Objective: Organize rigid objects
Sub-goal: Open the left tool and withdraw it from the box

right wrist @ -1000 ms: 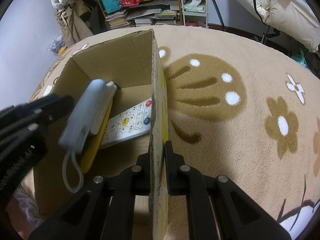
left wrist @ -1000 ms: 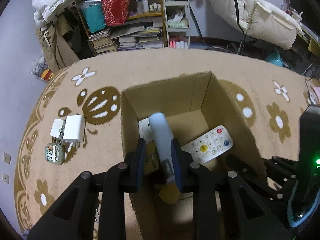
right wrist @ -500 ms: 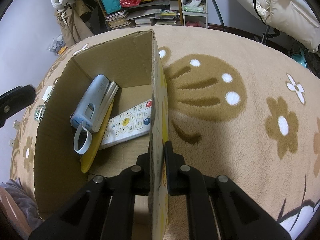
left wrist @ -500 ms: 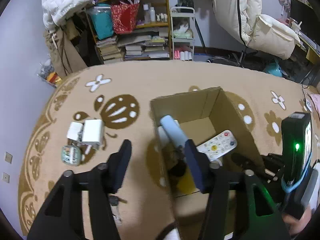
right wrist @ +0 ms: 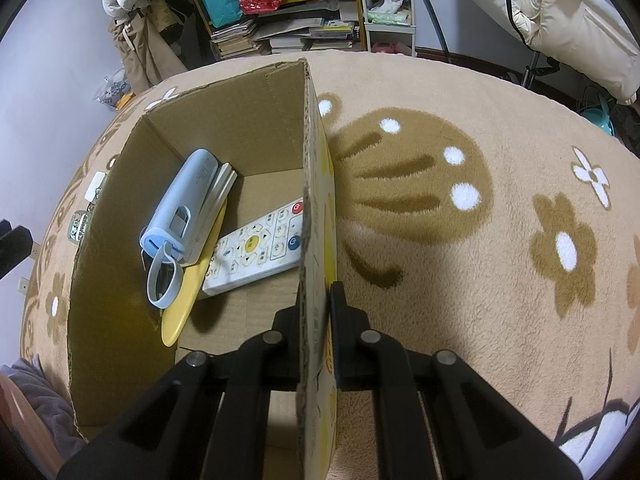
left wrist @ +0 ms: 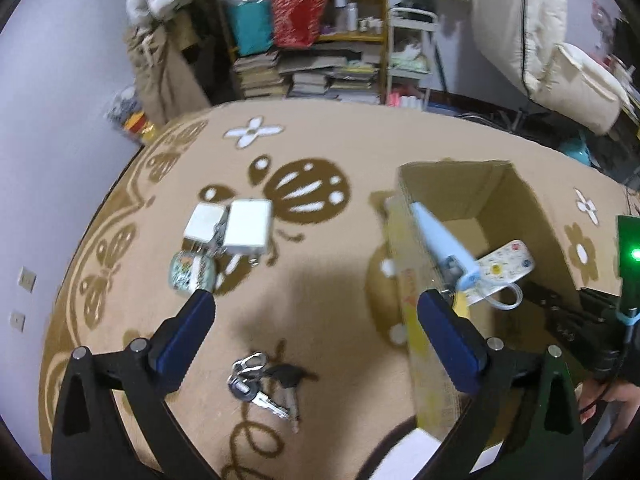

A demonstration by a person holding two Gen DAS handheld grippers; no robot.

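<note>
The blue case [right wrist: 182, 208] is now released into the cardboard box [right wrist: 248, 128], the left gripper [left wrist: 316, 320] is spread wide over the keys [left wrist: 264, 380], and the box wall is pinched by the right gripper [right wrist: 316, 316].

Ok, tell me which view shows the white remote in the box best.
The right wrist view: the white remote lies nearly whole on the cardboard box floor, buttons readable. The left wrist view shows only its far end, blurred, partly behind the blue case.
</note>
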